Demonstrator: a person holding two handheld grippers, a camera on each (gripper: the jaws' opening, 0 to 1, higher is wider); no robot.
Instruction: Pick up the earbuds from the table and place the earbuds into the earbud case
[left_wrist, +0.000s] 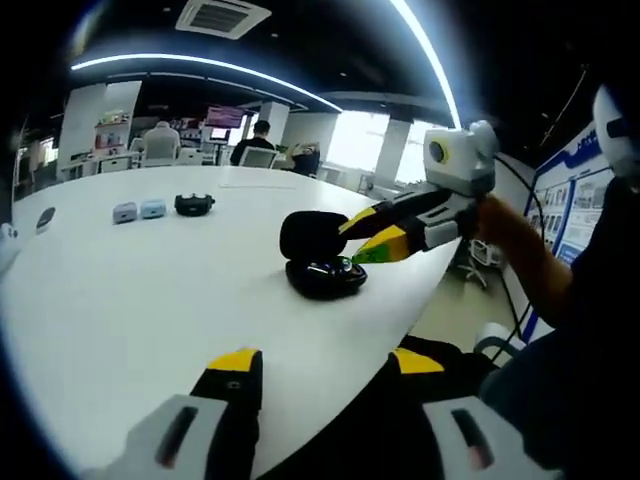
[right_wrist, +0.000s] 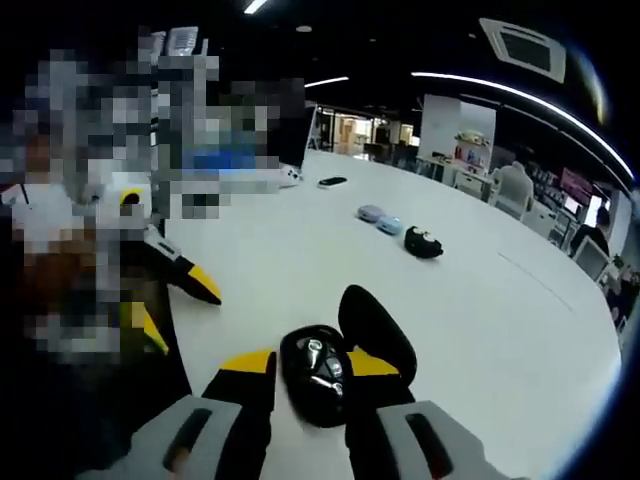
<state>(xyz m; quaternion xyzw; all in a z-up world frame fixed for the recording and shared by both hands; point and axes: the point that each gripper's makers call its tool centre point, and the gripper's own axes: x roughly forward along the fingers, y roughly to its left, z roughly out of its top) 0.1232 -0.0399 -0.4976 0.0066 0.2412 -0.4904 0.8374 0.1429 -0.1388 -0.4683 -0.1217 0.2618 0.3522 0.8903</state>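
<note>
Two claws work at a white surface (left_wrist: 120, 300): the right claw (left_wrist: 362, 243), nearly clenched, appears to pinch a small green-lit earbud (left_wrist: 347, 263) at the open black earbud case (left_wrist: 322, 262), likely seating it. The left claw (left_wrist: 325, 365) hangs released at six o'clock. Case's lid stands up at its far side; the earbud's axis cannot be told.

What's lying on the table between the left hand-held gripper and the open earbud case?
Nothing: in the left gripper view, bare white table separates the left hand-held gripper from the earbud case.
</note>
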